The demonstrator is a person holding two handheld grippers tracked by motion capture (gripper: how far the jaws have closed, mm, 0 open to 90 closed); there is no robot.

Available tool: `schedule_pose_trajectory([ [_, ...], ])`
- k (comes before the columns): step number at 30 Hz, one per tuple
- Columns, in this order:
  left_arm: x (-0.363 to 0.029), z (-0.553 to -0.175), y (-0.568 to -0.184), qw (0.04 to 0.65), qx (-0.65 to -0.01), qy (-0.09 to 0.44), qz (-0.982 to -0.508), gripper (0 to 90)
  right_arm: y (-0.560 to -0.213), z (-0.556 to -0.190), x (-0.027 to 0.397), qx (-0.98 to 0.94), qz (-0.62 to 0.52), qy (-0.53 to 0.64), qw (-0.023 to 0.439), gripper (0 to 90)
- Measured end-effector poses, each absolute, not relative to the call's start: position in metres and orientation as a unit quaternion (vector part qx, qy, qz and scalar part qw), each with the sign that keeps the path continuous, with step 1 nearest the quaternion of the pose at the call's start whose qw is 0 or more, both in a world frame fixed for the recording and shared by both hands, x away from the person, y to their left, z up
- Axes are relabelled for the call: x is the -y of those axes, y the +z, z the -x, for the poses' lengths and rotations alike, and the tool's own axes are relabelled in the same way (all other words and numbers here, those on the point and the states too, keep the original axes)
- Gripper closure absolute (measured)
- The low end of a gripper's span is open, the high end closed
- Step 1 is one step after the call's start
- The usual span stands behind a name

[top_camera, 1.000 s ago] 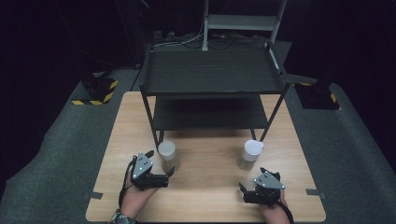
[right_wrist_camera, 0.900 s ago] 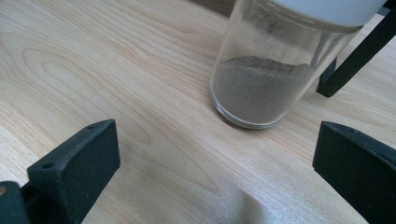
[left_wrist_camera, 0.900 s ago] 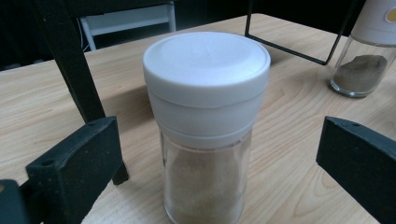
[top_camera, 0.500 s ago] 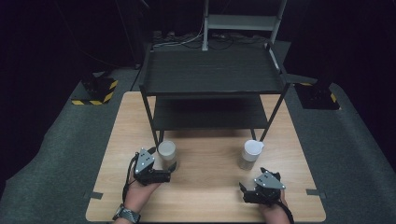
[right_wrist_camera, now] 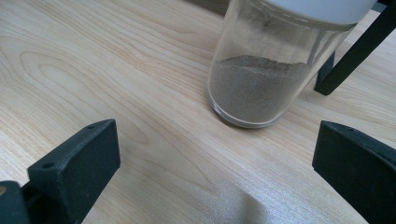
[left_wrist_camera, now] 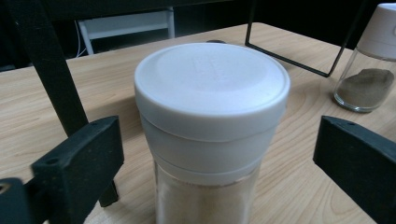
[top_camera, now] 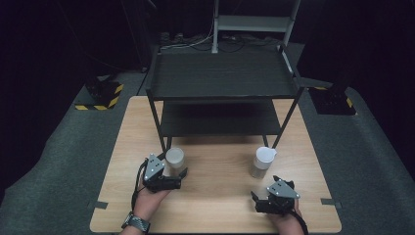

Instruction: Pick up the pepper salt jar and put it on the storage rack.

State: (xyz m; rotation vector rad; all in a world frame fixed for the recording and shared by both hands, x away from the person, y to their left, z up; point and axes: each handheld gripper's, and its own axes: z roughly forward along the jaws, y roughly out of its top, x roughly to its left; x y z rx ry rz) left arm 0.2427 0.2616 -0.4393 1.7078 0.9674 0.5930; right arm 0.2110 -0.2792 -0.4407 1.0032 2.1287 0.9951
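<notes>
**Left jaws spread around a jar on the desk**

While the left gripper (top_camera: 172,172) sits at the near-left part of the desk (top_camera: 220,196), its jaws stand spread either side of a white-lidded jar (left_wrist_camera: 210,126) of pale powder, and have just been closing a little; gaps show between the pads and the jar, so nothing is pinched. That jar stands upright just in front of the black shelf rack (top_camera: 222,83). The right gripper (top_camera: 266,198) rests near the desk's front edge, jaws spread and empty, pointing at a second jar (right_wrist_camera: 268,70) of darker powder, upright and a little apart from it.
</notes>
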Motion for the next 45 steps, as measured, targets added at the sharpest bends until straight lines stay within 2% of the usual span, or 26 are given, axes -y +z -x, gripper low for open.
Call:
schedule_pose_trajectory([
  [23,-0.267,-0.248,-0.457,0.540,-0.399,0.248,-0.698,33.5,-0.441,-0.212,0.282,-0.794,-0.381,0.375,0.289,0.1],
  [37,-0.263,-0.243,-0.452,0.531,-0.399,0.257,-0.702,34.9,-0.441,-0.212,0.282,-0.793,-0.383,0.376,0.288,0.1],
  [45,-0.264,-0.235,-0.438,0.551,-0.386,0.259,-0.693,34.8,-0.441,-0.212,0.283,-0.793,-0.382,0.377,0.287,0.1],
])
